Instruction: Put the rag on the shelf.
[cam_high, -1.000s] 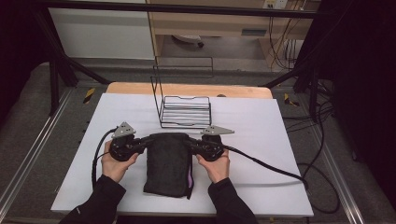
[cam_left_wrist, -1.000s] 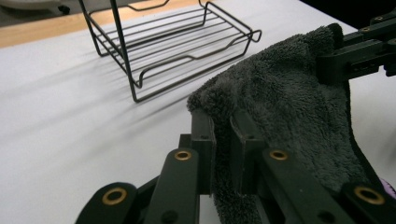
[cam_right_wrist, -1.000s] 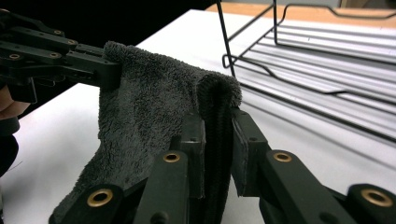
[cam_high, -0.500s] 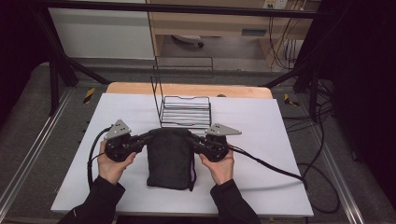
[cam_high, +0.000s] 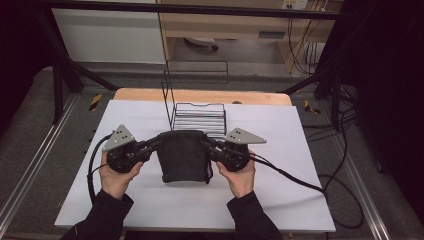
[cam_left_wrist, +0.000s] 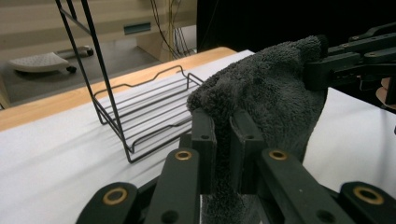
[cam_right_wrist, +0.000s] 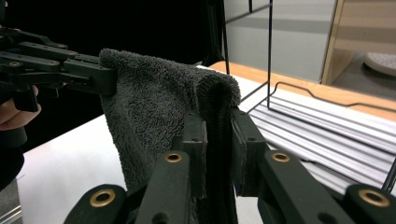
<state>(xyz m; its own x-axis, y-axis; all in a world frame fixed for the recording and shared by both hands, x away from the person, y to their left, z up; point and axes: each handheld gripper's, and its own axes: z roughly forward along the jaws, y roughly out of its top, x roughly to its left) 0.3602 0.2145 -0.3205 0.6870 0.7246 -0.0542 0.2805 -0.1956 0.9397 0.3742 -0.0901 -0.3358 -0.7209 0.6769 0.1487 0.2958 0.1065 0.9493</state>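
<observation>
Near the middle of the white-covered table (cam_high: 280, 200), a dark grey terry-cloth towel (cam_high: 184, 156) hangs folded between the two tools. The left hand-held gripper (cam_high: 156, 142) pinches the top corner of the towel at the 9 o'clock side, and the right hand-held gripper (cam_high: 210, 143) pinches the top corner at the 3 o'clock side. In the left gripper view, the two black jaws of the left hand-held gripper (cam_left_wrist: 223, 126) are closed almost fully, with a fold of the towel (cam_left_wrist: 266, 93) pressed between them. In the right gripper view, the right hand-held gripper (cam_right_wrist: 218, 122) is closed in the same way on a thick fold of the towel (cam_right_wrist: 154, 98). The top edge of the towel is lifted, and its lower part hangs down toward the table; I cannot tell if it touches. At 12 o'clock from the towel, just beside it, a black wire rack (cam_high: 198, 117) with a tall wire frame stands on the table. The left hand (cam_high: 116, 176) and the right hand (cam_high: 239, 175) of the person hold the tools from the 6 o'clock side.
</observation>
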